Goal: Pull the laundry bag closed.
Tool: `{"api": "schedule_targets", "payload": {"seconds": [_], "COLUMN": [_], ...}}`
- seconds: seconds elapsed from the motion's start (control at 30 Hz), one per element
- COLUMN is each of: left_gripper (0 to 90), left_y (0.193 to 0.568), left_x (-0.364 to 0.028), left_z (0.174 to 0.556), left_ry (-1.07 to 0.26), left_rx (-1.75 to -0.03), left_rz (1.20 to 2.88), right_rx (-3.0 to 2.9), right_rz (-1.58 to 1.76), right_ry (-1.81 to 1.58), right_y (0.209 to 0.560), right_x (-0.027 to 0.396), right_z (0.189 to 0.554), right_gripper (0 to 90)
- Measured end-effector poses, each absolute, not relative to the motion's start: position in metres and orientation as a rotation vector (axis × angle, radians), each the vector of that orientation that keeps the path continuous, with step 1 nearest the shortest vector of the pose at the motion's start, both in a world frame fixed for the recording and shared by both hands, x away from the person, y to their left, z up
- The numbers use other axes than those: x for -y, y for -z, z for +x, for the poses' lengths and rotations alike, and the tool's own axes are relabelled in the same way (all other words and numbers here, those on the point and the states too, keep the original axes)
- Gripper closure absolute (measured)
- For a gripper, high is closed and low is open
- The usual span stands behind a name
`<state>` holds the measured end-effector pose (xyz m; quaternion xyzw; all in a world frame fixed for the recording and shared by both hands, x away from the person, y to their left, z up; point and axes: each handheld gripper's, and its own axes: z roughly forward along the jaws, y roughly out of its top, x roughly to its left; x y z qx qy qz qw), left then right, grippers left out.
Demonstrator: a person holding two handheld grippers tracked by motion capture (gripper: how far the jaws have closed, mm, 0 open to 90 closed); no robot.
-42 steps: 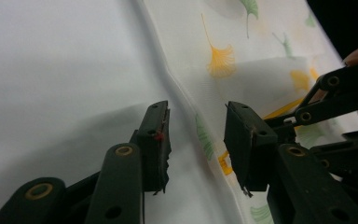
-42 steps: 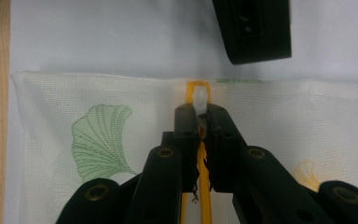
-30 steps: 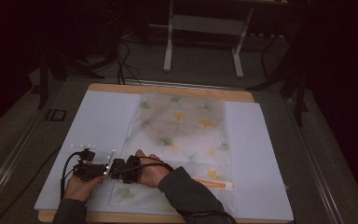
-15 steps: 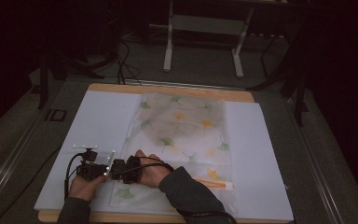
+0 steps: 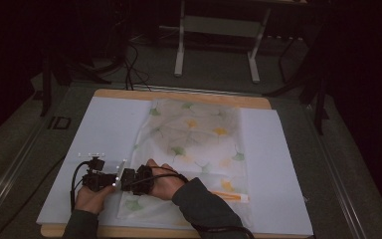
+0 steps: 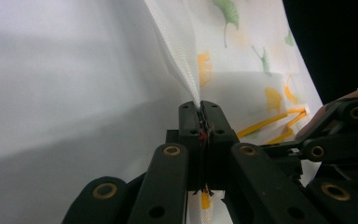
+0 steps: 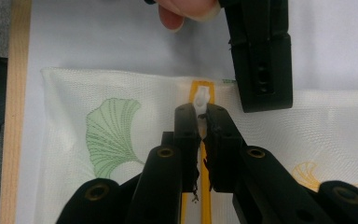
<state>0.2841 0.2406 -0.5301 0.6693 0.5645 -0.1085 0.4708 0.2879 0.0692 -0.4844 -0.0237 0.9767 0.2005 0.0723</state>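
High view: thin mesh bag (image 5: 194, 149) with ginkgo-leaf print lies flat on white sheet (image 5: 104, 129), wooden table (image 5: 179, 95) edge beyond. Both hands at its near left corner.

Left gripper view: left gripper (image 6: 200, 106) jaws just closed, pinching a raised fold of woven mesh.

Right gripper view: right gripper (image 7: 200, 112) clamped on white zipper pull (image 7: 202, 96) of yellow zipper (image 7: 206, 186).

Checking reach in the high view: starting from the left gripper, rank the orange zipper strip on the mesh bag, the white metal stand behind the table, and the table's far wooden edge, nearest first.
From the left gripper, which has just been closing on the mesh bag:
1. Orange zipper strip, on the bag's near right end.
2. Far wooden edge of the table, at the back.
3. White metal stand, on the floor beyond the table.
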Motion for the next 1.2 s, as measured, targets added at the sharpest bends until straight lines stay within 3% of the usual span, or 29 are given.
{"api": "schedule_targets", "payload": {"seconds": [0.8, 1.2], "left_gripper": [89.0, 83.9], "left_y": [0.518, 0.522], "left_x": [-0.237, -0.234], "left_z": [0.279, 0.278], "left_ry": [0.237, 0.266], "left_rx": [-1.353, -1.372], "left_rz": [1.647, 1.647], "right_rx": [-2.906, -2.898], "right_rz": [-0.048, -0.061], "right_ry": [-0.659, -0.666], "right_y": [0.481, 0.479], "right_x": [-0.055, -0.057], "right_z": [0.288, 0.285], "right_gripper": [84.2, 84.2]}}
